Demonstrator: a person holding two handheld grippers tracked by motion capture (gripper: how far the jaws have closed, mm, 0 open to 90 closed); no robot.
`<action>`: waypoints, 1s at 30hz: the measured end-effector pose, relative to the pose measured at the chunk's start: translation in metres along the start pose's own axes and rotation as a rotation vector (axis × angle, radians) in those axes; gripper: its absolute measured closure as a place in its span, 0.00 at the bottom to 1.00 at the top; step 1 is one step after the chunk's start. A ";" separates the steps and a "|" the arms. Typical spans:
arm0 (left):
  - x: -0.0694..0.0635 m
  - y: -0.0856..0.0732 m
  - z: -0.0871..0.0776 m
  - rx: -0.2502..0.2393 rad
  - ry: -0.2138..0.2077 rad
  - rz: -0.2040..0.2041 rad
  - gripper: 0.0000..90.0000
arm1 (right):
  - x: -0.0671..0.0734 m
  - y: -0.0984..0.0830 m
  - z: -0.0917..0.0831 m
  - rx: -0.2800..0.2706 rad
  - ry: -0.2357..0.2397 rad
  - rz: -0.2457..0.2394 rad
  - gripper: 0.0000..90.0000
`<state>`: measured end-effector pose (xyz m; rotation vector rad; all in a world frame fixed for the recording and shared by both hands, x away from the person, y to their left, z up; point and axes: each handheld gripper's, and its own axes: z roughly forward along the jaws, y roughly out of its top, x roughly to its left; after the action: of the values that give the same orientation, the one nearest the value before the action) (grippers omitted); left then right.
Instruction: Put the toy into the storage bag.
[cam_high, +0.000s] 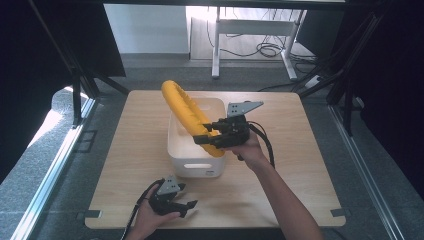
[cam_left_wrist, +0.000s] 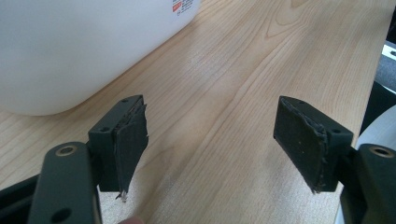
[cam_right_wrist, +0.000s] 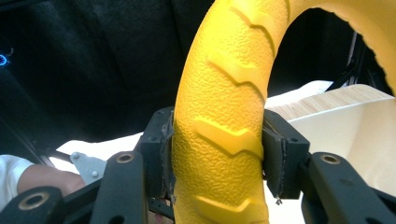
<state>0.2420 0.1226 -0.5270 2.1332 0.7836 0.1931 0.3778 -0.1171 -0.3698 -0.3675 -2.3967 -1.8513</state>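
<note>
1. The yellow ring (cam_right_wrist: 224, 116) runs off the top and bottom edges of the right gripper view.
2. The white bin (cam_left_wrist: 70, 46), blurred, is cut by the left gripper view's top and left edges; its red label (cam_left_wrist: 182, 4) is unreadable.
3. In the high view the ring's lower arc hides part of the bin's interior.

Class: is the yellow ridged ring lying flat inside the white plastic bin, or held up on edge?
On edge: the yellow ridged ring is clamped by the right gripper and rises tilted above the white plastic bin.

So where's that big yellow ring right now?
In the high view, the yellow ring is mid-table, clamped in the right gripper and tilted over the white bin.
</note>
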 end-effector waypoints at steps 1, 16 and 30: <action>0.000 0.000 0.000 -0.001 0.000 -0.001 0.29 | 0.000 -0.001 0.000 0.005 -0.006 -0.004 0.56; -0.003 0.000 0.003 0.006 -0.011 0.005 0.29 | -0.005 -0.015 -0.014 0.058 -0.104 -0.025 0.54; 0.000 0.002 0.004 0.000 -0.014 -0.007 0.29 | 0.000 -0.016 -0.024 0.044 -0.191 -0.066 0.42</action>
<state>0.2440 0.1190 -0.5278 2.1298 0.7830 0.1740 0.3720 -0.1442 -0.3789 -0.4882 -2.5985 -1.8645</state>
